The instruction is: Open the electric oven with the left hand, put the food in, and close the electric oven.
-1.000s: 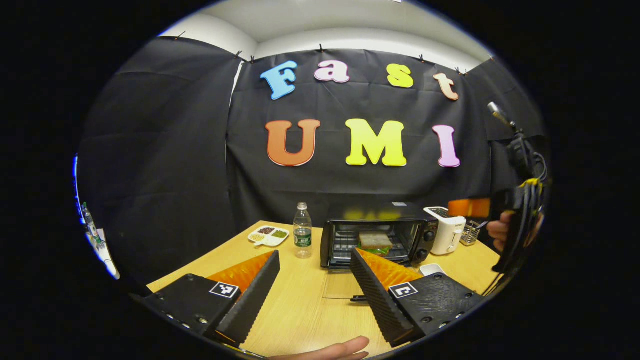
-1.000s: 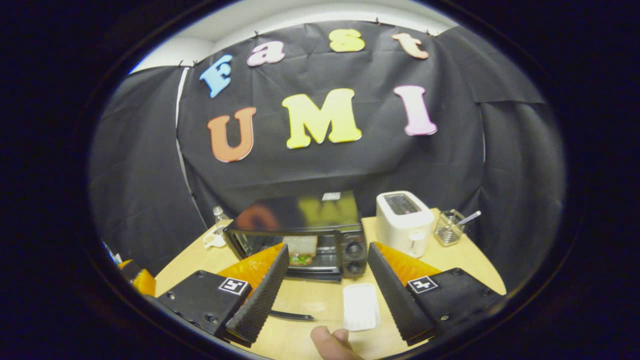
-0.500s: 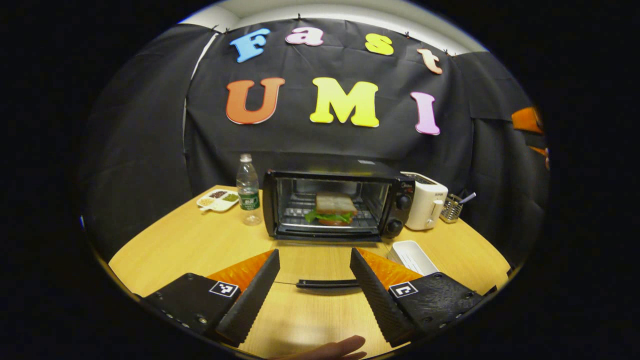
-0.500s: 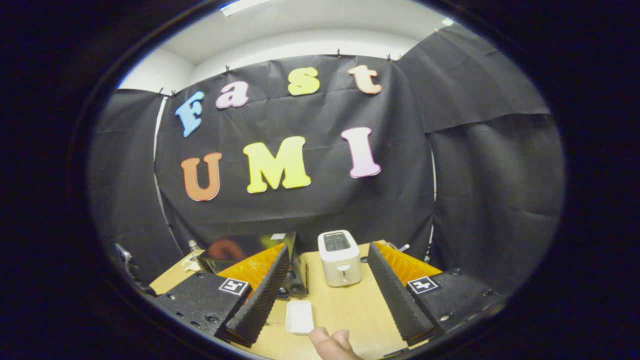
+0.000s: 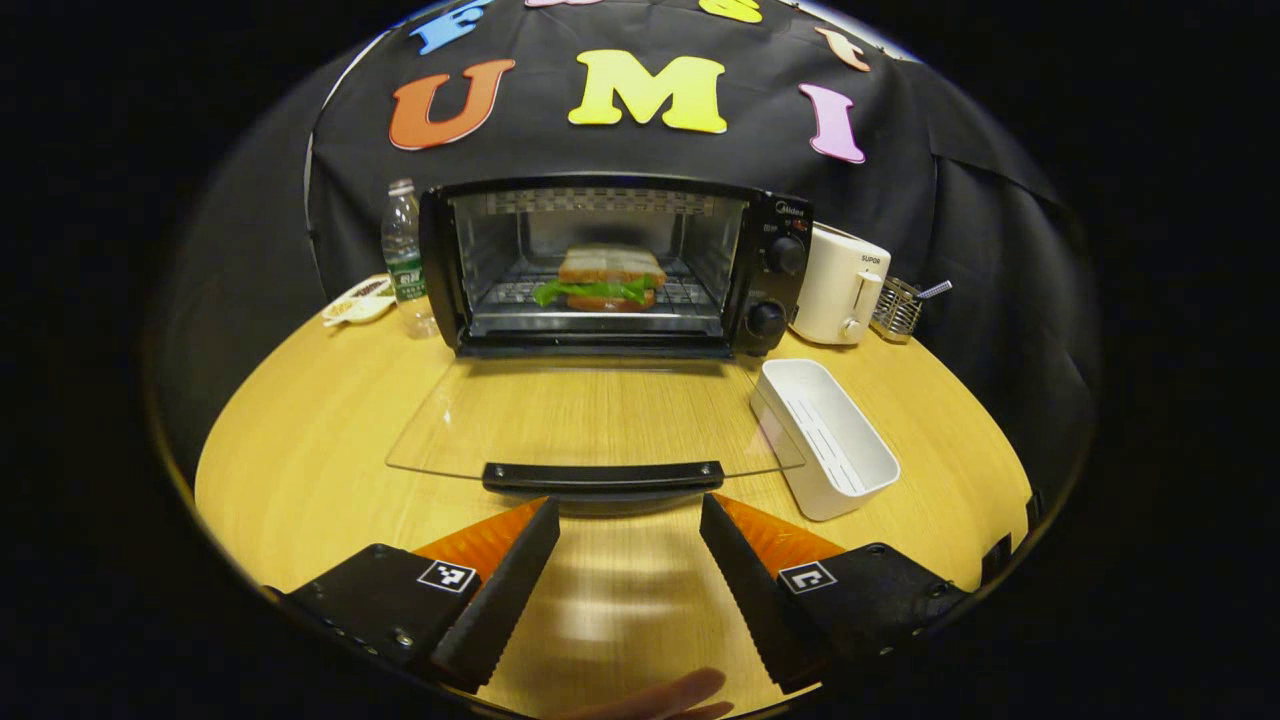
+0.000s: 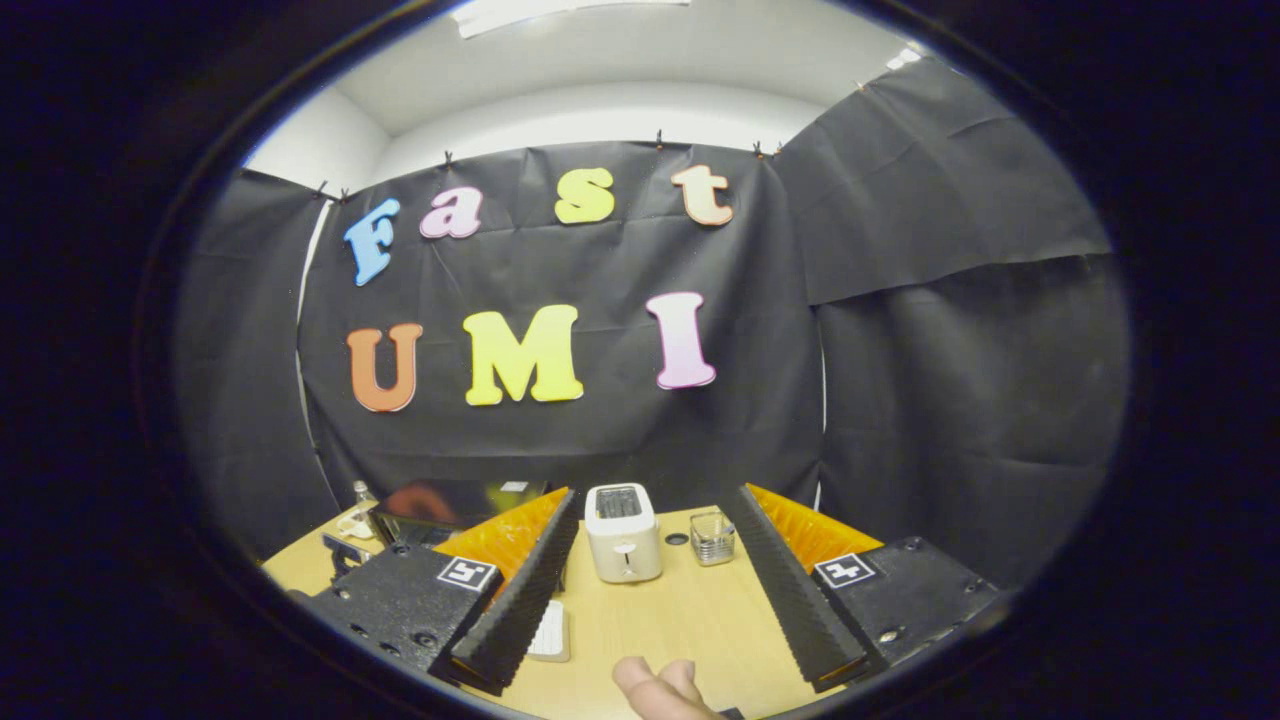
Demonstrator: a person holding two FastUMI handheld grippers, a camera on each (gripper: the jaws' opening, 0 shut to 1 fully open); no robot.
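Left gripper view: oven door handle (image 5: 603, 475) lies just beyond the spread, empty fingers (image 5: 497, 590), sandwich (image 5: 606, 278) inside oven (image 5: 780, 215).

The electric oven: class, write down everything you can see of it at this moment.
The electric oven is a small black countertop box standing upright at the back of the wooden table, between a water bottle and a white toaster. Two round knobs sit on its right panel. Its glass door is folded fully down, flat over the table, with a black bar handle at the near edge. A sandwich rests on the wire rack inside.
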